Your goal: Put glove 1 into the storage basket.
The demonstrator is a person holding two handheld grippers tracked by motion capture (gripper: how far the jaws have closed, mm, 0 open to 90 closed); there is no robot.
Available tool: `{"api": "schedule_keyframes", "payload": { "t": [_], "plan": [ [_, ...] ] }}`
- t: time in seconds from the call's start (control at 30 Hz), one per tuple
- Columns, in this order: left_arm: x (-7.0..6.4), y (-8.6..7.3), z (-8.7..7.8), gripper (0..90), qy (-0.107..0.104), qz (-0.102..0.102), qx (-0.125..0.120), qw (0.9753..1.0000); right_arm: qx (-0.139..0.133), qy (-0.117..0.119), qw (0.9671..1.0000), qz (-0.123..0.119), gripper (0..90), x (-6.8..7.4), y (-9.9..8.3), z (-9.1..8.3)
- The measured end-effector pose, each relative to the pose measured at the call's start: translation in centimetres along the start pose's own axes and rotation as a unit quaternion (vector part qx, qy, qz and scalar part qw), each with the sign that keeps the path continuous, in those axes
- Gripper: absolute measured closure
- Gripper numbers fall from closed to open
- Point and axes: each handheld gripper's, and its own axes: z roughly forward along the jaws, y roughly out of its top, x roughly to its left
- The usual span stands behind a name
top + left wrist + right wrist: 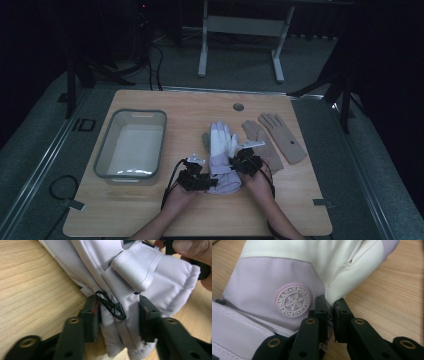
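The lilac-and-white ski glove (222, 160) lies near the middle of the high view, fingers pointing up the frame and its cuff toward the person's hands at the bottom. It looks padded and soft: the cuff bunches into folds in the left gripper view, so I'd judge it light, floppy and likely to sag from wherever it is lifted. The smooth shell may be a little slippery, so the stitched cuff hem and the seam by the thumb seem the surest places to pinch.

The left gripper (117, 315) straddles the gathered cuff, its jaws partly open with fabric and a small black clip (111, 305) between them; whether the pads are pressing the cloth I cannot tell. A wrist strap tab (136, 267) stands up in the upper middle of that view. The right gripper (330, 315) is nearly closed, jaws pinching a thin edge of the glove just beside the round snowflake badge (293, 301), at lower centre of its view.

Outward from there, in the high view a pair of tan gloves (275, 140) lies flat just right of centre, close to the ski glove but apart from it. A clear plastic bin (131, 145) sits at centre left, well apart. Everything rests on the wooden table (200, 210).
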Motion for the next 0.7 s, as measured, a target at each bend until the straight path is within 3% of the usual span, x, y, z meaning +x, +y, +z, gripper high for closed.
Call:
{"api": "schedule_keyframes", "payload": {
  "t": [0.1, 0.23, 0.3, 0.7],
  "plan": [
    [-0.2, 0.1, -0.2, 70.5, 0.005, 0.006, -0.003, 1.0000, -0.005, -0.003, 1.0000, -0.003, 84.1, 0.2, 0.0, -0.2],
    [-0.3, 0.3, -0.6, 74.0, 0.002, 0.008, -0.004, 1.0000, -0.009, 0.000, 1.0000, 0.002, 84.4, 0.2, 0.3, -0.7],
    [-0.5, 0.5, -1.0, 74.8, 0.008, 0.020, -0.003, 0.9998, -0.013, 0.002, 0.9999, 0.000, 84.4, 0.3, 0.6, -1.1],
    [0.0, 2.1, -3.9, 75.2, -0.004, 0.030, -0.008, 0.9995, -0.039, 0.001, 0.9992, -0.011, 84.6, 1.5, 2.6, -3.0]
  ]
}}
